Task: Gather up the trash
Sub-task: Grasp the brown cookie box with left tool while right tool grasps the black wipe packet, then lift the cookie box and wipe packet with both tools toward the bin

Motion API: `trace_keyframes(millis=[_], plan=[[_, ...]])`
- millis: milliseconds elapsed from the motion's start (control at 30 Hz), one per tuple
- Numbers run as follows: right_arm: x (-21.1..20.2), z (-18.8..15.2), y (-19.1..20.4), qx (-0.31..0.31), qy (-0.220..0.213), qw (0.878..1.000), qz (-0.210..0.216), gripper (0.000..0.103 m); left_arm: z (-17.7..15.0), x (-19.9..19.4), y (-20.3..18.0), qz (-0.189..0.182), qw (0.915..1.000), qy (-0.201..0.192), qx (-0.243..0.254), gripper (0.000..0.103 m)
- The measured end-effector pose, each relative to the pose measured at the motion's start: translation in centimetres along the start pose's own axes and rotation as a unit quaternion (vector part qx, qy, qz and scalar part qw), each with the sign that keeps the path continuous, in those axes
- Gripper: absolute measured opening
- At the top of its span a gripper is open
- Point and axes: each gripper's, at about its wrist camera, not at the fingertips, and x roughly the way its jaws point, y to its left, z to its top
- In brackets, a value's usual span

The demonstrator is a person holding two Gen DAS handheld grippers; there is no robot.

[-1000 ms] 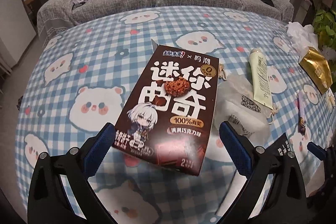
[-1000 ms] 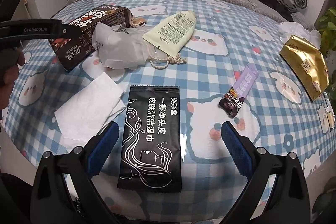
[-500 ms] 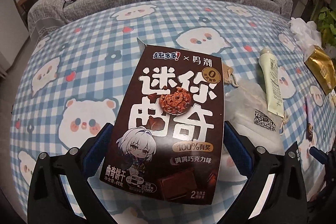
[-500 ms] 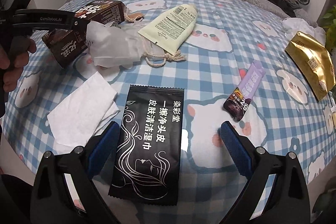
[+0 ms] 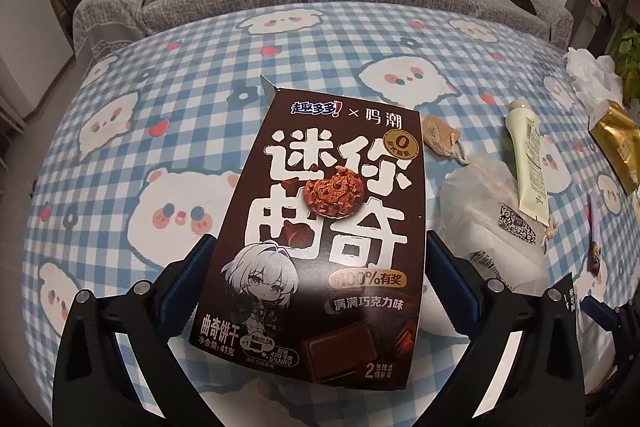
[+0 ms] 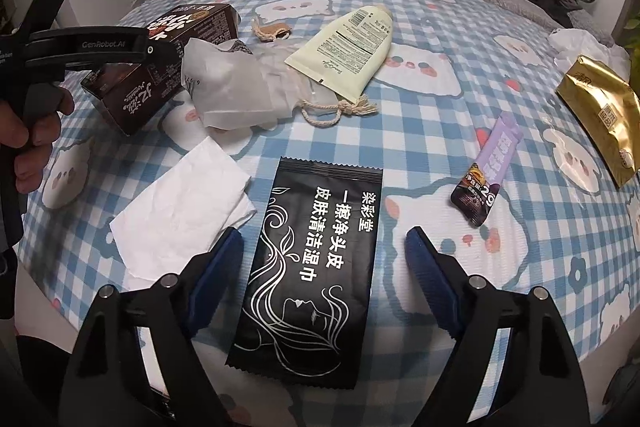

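Since a second before, my left gripper (image 5: pixel 320 281) had pushed forward until the dark brown cardboard cookie box (image 5: pixel 320 227) sat between its blue pads, where earlier the box lay ahead of them; the right gripper (image 6: pixel 324 269) had likewise crept up around the black wet-wipe sachet (image 6: pixel 310 267). The left jaws stood spread, a pad at each long side of the box; I could not tell whether they touched it. The right jaws were also apart, flanking the sachet without closing on it.

The box lay on the blue-and-white checked tablecloth with white bear faces (image 5: pixel 160 131), its long axis running away from me, its top flap at the far end. Its face read "趣多多 × 鸣潮", big white "迷你曲奇", "100%有奖", "满满巧克力味" and "曲奇饼干 净含量:41克", with a chocolate-chip cookie picture and a white-haired cartoon girl. In the right view its near end looked raised off the cloth under the left gripper arm marked "GenRobot.AI".

The sachet lay flat, its long axis pointing away from me and tilted slightly right, printed "染彩堂" and "一擦净头皮 皮肤清洁湿巾" over a white line drawing of a woman's hair.

A white tissue (image 6: pixel 184 203) lay just left of the sachet. Farther off were a translucent white drawstring bag (image 6: pixel 236 91), a cream squeeze tube (image 6: pixel 348 51), a purple snack wrapper (image 6: pixel 488 175) showing "29", and a gold foil pouch (image 6: pixel 600 119).
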Motion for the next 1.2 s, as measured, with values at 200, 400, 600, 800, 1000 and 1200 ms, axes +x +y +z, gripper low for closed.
trace_keyframes(millis=[200, 400, 600, 800, 1000, 1200], plan=[[-0.3, 0.1, -0.2, 0.004, -0.006, 1.000, 0.000, 0.060, -0.2, 0.0, 0.2, 0.004, 0.9999, -0.003, -0.010, 0.096], [-0.4, 0.1, -0.1, 0.004, -0.005, 1.000, 0.000, 0.053, -0.3, -0.1, 0.1, 0.013, 0.9996, -0.008, -0.022, 0.096], [-0.6, 0.1, 0.3, 0.004, -0.009, 1.000, 0.004, 0.038, -0.5, -0.4, 0.2, 0.017, 0.9991, -0.014, -0.036, 0.096], [-0.8, 0.1, 0.4, 0.009, -0.016, 1.000, 0.008, 0.031, -1.1, -1.3, 0.3, 0.020, 0.9982, -0.025, -0.050, 0.096], [-0.9, 0.2, 0.4, 0.009, -0.021, 1.000, 0.006, 0.029, -1.9, -1.9, 0.2, 0.025, 0.9977, -0.029, -0.057, 0.096], [-1.0, 0.1, 0.5, 0.009, -0.025, 1.000, 0.006, 0.026, -2.8, -3.0, -0.2, 0.026, 0.9971, -0.036, -0.062, 0.096]])
